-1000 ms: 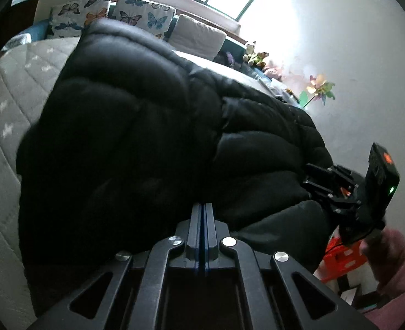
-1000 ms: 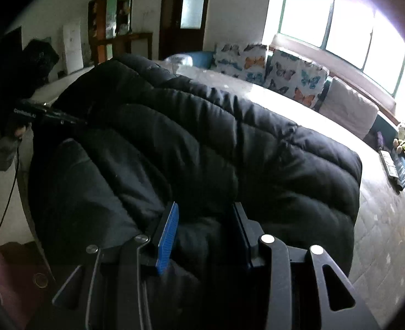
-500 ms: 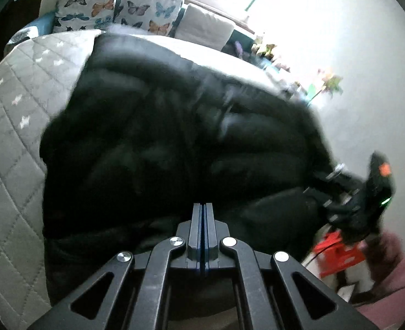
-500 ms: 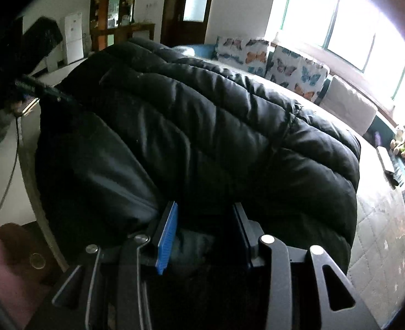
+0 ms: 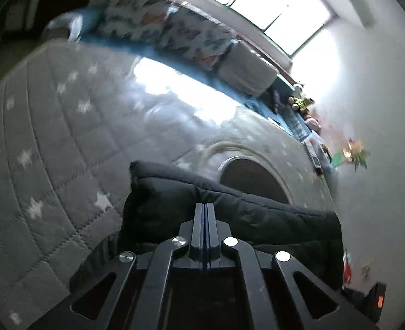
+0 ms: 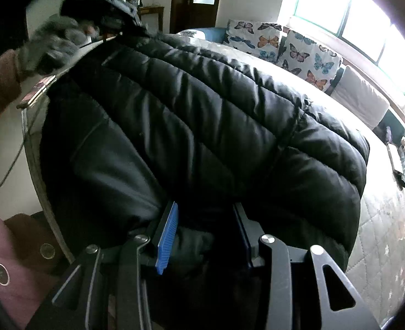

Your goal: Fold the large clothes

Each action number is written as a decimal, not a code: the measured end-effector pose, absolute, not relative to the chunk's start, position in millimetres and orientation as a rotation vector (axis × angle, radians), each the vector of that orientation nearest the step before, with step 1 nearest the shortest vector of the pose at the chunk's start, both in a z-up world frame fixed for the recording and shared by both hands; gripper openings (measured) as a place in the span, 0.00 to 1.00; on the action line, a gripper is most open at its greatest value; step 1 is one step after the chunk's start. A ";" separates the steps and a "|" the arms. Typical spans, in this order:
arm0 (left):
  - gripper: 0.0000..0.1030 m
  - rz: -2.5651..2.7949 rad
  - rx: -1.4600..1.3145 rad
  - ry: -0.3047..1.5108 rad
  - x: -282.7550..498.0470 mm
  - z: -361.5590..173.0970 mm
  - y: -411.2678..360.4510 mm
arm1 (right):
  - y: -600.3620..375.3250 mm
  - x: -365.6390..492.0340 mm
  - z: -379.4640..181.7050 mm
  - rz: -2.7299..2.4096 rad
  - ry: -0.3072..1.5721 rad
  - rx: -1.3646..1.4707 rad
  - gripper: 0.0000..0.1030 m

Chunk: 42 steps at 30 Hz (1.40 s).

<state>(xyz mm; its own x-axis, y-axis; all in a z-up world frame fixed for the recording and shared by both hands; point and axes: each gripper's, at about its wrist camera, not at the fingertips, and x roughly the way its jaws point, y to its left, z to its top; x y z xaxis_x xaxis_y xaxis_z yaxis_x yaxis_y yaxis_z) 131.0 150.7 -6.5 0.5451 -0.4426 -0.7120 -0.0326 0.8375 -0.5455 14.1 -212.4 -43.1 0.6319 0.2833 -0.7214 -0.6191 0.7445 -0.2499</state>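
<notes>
A black puffer jacket [image 6: 202, 110] lies bulky across the grey quilted bed [image 6: 381, 233]. My right gripper [image 6: 205, 209] is at its near edge, and a thick fold of the jacket fills the gap between the blue pad and the other finger. In the left wrist view my left gripper [image 5: 205, 206] has its jaws almost together, just starting to open, on a raised edge of the jacket [image 5: 257, 217]. From the right wrist view, the left gripper [image 6: 108, 5] and a gloved hand [image 6: 51, 46] are blurred at the jacket's far corner.
Butterfly pillows [image 6: 285, 44] and a plain cushion [image 6: 362, 96] line the window side of the bed. A brown oval patch [image 5: 252, 176] lies on the quilt [image 5: 64, 137] beyond the jacket. Toys and a pinwheel [image 5: 353, 154] sit by the white wall. A remote [image 6: 395, 159] rests at the bed's edge.
The left wrist view has swung: the jacket filled it before, now only its edge shows below open quilt. The left hand has moved up and away along the jacket's far corner. The right gripper has stayed put.
</notes>
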 end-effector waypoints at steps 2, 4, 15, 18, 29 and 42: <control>0.04 -0.259 -0.527 0.970 139.4 -22.5 155.6 | -212.0 16.4 -43.9 0.552 0.717 -0.509 0.43; 0.05 -0.260 -0.489 0.955 146.5 -32.2 157.0 | -210.9 20.5 -44.3 0.560 0.719 -0.497 0.43; 0.04 -0.287 -0.503 0.899 102.5 0.8 154.5 | -237.3 12.0 -19.4 0.599 0.723 -0.380 0.42; 0.04 -0.292 -0.427 0.898 81.0 19.4 149.5 | -252.2 16.4 8.5 0.591 0.696 -0.304 0.42; 0.04 -0.325 -0.225 0.951 36.3 5.5 115.8 | -265.1 102.5 6.7 0.390 0.743 -0.280 0.42; 0.04 -0.378 -0.315 0.907 12.7 -31.5 124.6 | -273.7 71.5 -20.5 0.361 0.641 -0.264 0.43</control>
